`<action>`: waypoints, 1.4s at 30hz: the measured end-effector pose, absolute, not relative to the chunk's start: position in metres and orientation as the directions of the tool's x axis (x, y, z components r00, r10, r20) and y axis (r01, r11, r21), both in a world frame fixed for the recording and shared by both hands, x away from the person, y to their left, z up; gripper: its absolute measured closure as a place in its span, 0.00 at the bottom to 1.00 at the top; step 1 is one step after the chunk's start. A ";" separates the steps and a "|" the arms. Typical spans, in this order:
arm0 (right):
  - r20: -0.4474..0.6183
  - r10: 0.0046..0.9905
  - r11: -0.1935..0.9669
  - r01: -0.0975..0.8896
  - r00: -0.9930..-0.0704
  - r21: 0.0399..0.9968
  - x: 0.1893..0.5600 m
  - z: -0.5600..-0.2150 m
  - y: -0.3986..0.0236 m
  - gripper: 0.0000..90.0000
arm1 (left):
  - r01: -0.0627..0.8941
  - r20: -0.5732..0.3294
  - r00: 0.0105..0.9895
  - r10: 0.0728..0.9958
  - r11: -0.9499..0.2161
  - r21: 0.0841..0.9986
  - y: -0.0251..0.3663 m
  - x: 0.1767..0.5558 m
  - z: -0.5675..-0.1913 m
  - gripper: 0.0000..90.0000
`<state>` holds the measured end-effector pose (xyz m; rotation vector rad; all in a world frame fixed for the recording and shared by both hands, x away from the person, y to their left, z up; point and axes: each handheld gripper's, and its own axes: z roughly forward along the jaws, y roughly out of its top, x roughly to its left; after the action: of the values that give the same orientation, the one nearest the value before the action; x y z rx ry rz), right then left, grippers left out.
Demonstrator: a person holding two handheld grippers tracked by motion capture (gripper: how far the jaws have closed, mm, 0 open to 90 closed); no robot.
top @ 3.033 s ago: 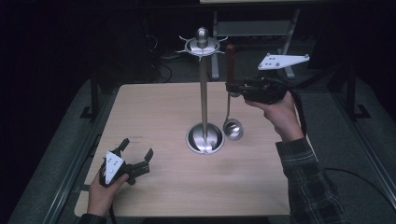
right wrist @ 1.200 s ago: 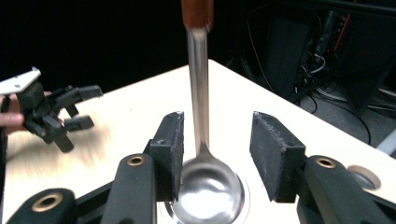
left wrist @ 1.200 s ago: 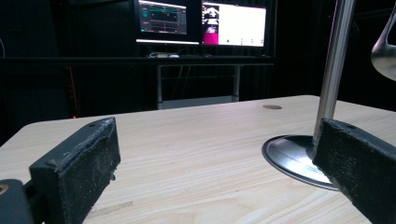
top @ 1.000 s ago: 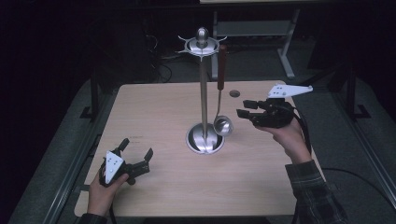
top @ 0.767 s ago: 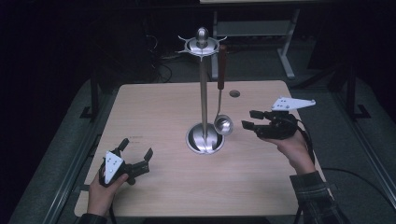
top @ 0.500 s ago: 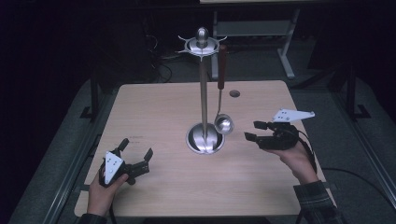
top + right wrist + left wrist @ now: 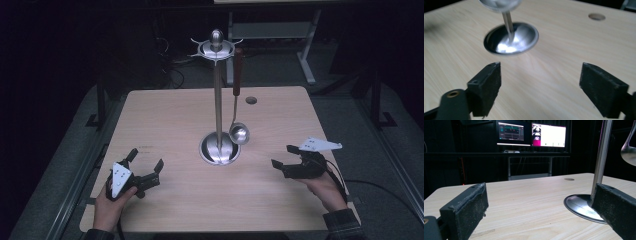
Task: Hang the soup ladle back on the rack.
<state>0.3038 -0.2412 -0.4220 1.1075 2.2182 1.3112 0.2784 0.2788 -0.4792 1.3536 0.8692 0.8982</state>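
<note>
A tall steel stand (image 7: 218, 100) rises from a round base (image 7: 219, 148) at the table's middle. A ladle hangs from the stand's top ring by its red-brown handle (image 7: 238, 65), its steel bowl (image 7: 239, 134) just above the base. My right gripper (image 7: 282, 156) is open at the front right, well clear of the ladle, with nothing between its jaws. In the right gripper view, that gripper (image 7: 541, 71) points at the base (image 7: 511, 38) and ladle bowl (image 7: 499, 3). My left gripper (image 7: 146, 159) rests open at the front left. Its own view shows the left gripper (image 7: 540, 192) facing the stand pole (image 7: 602, 157).
The wooden table (image 7: 170, 115) has a small round hole (image 7: 251, 100) at the back right. Two lit monitors (image 7: 531, 134) stand on a desk beyond the table's far edge. Dark floor and metal frames surround the table.
The right gripper let go of the ladle's handle, leaving it hanging on the stand, and drew back down to the front right. The left gripper has not moved.
</note>
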 end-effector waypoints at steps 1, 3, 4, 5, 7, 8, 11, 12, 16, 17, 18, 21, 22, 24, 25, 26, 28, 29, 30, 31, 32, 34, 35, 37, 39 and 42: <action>0.091 0.768 0.276 0.455 -0.634 0.847 0.303 -0.426 -0.243 0.15 | -0.031 0.000 0.417 0.909 0.015 0.999 0.279 0.278 -0.479 0.00; 0.090 0.777 0.272 0.461 -0.623 0.845 0.300 -0.433 -0.246 0.15 | -0.031 0.000 0.416 0.909 0.014 0.999 0.279 0.278 -0.479 0.00; 0.090 0.777 0.272 0.461 -0.623 0.845 0.300 -0.433 -0.246 0.15 | -0.032 0.000 0.417 0.909 0.014 0.999 0.279 0.278 -0.479 0.00; 0.100 0.783 0.263 0.473 -0.613 0.841 0.298 -0.440 -0.250 0.14 | -0.032 0.000 0.417 0.909 0.015 0.999 0.279 0.278 -0.479 0.00; 0.098 0.789 0.271 0.487 -0.606 0.830 0.296 -0.445 -0.253 0.14 | -0.032 0.000 0.417 0.909 0.014 0.999 0.279 0.278 -0.479 0.00; 0.098 0.793 0.272 0.492 -0.602 0.827 0.295 -0.448 -0.254 0.14 | -0.033 0.003 0.417 0.909 0.012 0.999 0.279 0.278 -0.479 0.00; 0.108 0.799 0.267 0.510 -0.591 0.818 0.291 -0.453 -0.257 0.14 | -0.034 0.003 0.418 0.908 0.012 0.999 0.279 0.278 -0.479 0.00; 0.103 0.800 0.272 0.510 -0.591 0.816 0.291 -0.455 -0.258 0.14 | -0.033 0.003 0.418 0.908 0.012 0.999 0.279 0.278 -0.479 0.00; 0.085 0.811 0.286 0.519 -0.579 0.805 0.287 -0.462 -0.262 0.14 | -0.038 0.000 0.419 0.908 0.018 0.999 0.278 0.278 -0.479 0.00; 0.080 0.812 0.291 0.521 -0.577 0.802 0.285 -0.463 -0.262 0.14 | -0.040 0.001 0.420 0.908 0.017 0.999 0.278 0.278 -0.479 0.00; 0.080 0.812 0.291 0.521 -0.577 0.802 0.285 -0.463 -0.262 0.14 | -0.040 0.001 0.420 0.908 0.017 0.999 0.278 0.278 -0.479 0.00; 0.050 0.817 0.319 0.523 -0.575 0.790 0.282 -0.470 -0.264 0.14 | -0.038 0.000 0.421 0.907 0.018 0.999 0.278 0.278 -0.479 0.00; 0.049 0.820 0.319 0.526 -0.571 0.789 0.282 -0.471 -0.264 0.14 | -0.038 0.000 0.421 0.907 0.018 0.999 0.278 0.278 -0.479 0.00; 0.051 0.820 0.318 0.529 -0.570 0.787 0.281 -0.471 -0.264 0.14 | -0.041 0.001 0.422 0.907 0.018 0.999 0.278 0.278 -0.479 0.00; 0.052 0.821 0.315 0.527 -0.569 0.789 0.282 -0.472 -0.265 0.14 | -0.042 0.002 0.422 0.907 0.018 0.999 0.278 0.278 -0.479 0.00; 0.052 0.821 0.315 0.527 -0.569 0.789 0.282 -0.472 -0.265 0.14 | -0.042 0.002 0.422 0.907 0.018 0.999 0.278 0.278 -0.479 0.00; 0.053 0.821 0.314 0.528 -0.568 0.789 0.282 -0.472 -0.266 0.14 | -0.042 0.002 0.422 0.906 0.018 0.999 0.278 0.278 -0.479 0.00; 0.057 0.822 0.311 0.530 -0.567 0.789 0.283 -0.473 -0.266 0.14 | -0.045 0.001 0.425 0.905 0.020 0.999 0.278 0.278 -0.480 0.00; 0.057 0.822 0.311 0.530 -0.567 0.789 0.283 -0.473 -0.266 0.14 | -0.045 0.001 0.425 0.905 0.020 0.999 0.278 0.278 -0.480 0.00; 0.056 0.822 0.312 0.530 -0.567 0.789 0.283 -0.473 -0.267 0.14 | -0.043 0.003 0.426 0.905 0.017 0.999 0.278 0.278 -0.480 0.00; 0.056 0.822 0.312 0.530 -0.567 0.789 0.283 -0.473 -0.267 0.14 | -0.043 0.003 0.426 0.905 0.017 0.999 0.278 0.278 -0.480 0.00; 0.059 0.823 0.308 0.531 -0.565 0.789 0.284 -0.473 -0.268 0.14 | -0.040 0.003 0.425 0.905 0.016 0.999 0.278 0.277 -0.479 0.00; 0.063 0.824 0.303 0.531 -0.563 0.791 0.284 -0.473 -0.268 0.14 | -0.040 0.000 0.424 0.905 0.019 0.999 0.279 0.277 -0.479 0.00; 0.063 0.825 0.302 0.532 -0.562 0.791 0.284 -0.473 -0.269 0.14 | -0.039 0.000 0.424 0.906 0.018 0.999 0.279 0.277 -0.479 0.00; 0.062 0.825 0.303 0.531 -0.562 0.791 0.284 -0.473 -0.269 0.14 | -0.039 -0.001 0.423 0.906 0.019 0.999 0.278 0.278 -0.479 0.00; 0.063 0.827 0.300 0.534 -0.559 0.790 0.284 -0.473 -0.269 0.13 | -0.033 -0.002 0.420 0.907 0.017 0.999 0.279 0.278 -0.479 0.00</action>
<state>0.2845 -0.2692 -0.4733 1.2224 2.2176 1.1372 0.2779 0.2787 -0.4792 1.3509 0.8647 0.8949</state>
